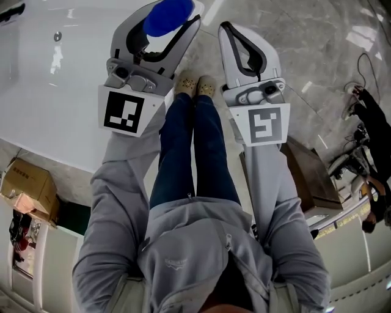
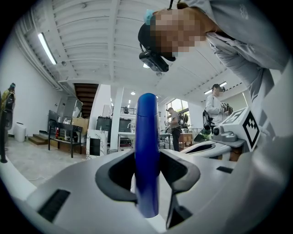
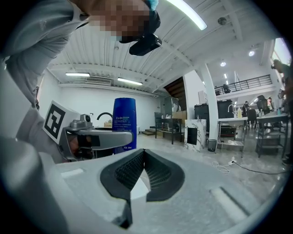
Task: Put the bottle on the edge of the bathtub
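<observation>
A blue bottle (image 1: 164,19) is clamped between the jaws of my left gripper (image 1: 171,16), held over the floor by the white bathtub (image 1: 49,92). In the left gripper view the bottle (image 2: 147,123) stands upright between the dark pads, which press on both its sides. My right gripper (image 1: 227,28) hovers just to the right of it, over the marble floor, shut and empty. The right gripper view shows its ribbed pads (image 3: 158,169) meeting at the tips of the gripper (image 3: 143,153), and the bottle (image 3: 124,123) held in the left gripper (image 3: 94,137).
The tub's rim (image 1: 73,150) runs diagonally under my left arm, with a metal fitting (image 1: 57,36) inside. A cardboard box (image 1: 27,183) lies at the lower left. A brown box (image 1: 311,174) and cables (image 1: 360,92) sit at the right. The person's feet (image 1: 195,85) stand between the grippers.
</observation>
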`<state>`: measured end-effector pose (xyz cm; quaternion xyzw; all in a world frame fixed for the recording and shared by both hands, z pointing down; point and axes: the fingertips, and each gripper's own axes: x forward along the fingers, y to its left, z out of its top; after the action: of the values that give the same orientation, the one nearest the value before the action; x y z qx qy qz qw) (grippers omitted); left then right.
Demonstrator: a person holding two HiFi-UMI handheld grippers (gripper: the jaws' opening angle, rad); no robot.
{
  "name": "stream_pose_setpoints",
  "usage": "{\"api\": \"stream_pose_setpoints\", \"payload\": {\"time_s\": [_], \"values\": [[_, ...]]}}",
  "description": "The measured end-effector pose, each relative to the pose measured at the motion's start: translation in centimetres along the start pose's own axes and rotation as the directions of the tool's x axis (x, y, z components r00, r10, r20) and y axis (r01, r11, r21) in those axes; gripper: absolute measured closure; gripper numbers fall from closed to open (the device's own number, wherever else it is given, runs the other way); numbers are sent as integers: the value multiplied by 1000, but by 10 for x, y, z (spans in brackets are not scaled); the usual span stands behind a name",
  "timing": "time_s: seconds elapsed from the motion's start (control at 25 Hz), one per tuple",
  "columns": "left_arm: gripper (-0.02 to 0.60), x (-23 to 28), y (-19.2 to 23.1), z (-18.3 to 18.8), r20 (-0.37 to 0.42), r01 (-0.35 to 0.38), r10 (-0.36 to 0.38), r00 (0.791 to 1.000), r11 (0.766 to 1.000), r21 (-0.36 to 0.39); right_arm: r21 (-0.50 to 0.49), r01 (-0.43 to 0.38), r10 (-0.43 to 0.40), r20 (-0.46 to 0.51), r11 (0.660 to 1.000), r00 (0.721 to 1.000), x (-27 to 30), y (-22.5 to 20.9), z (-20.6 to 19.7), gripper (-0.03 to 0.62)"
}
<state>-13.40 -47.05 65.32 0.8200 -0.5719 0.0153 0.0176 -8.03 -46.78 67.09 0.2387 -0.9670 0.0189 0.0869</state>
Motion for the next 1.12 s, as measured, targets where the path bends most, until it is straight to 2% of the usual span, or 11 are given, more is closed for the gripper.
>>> {"api": "stream_pose_setpoints", "payload": {"time_s": [0.24, 0.6, 0.76, 0.92, 1.12], "values": [[425, 12, 4, -17, -12, 13, -12, 1000, 1000, 14, 20, 14, -14, -13, 1000, 1000, 9, -7, -13, 591], [425, 21, 9, -39, -36, 10, -10, 999, 1000, -15, 15, 21, -21, -44, 1000, 999, 12, -10, -22, 591], [425, 27, 1, -50, -72, 38, -37, 997, 999, 13, 21, 19, -18, -52, 1000, 998, 9, -13, -23, 591], [425, 27, -5, -63, -100, 48, -47, 994, 999, 11, 27, 28, -26, -52, 999, 998, 7, -16, -24, 591], [423, 22, -8, -63, -73, 65, -63, 995, 998, 21, 29, 24, -22, -52, 999, 998, 6, -14, -23, 591]]}}
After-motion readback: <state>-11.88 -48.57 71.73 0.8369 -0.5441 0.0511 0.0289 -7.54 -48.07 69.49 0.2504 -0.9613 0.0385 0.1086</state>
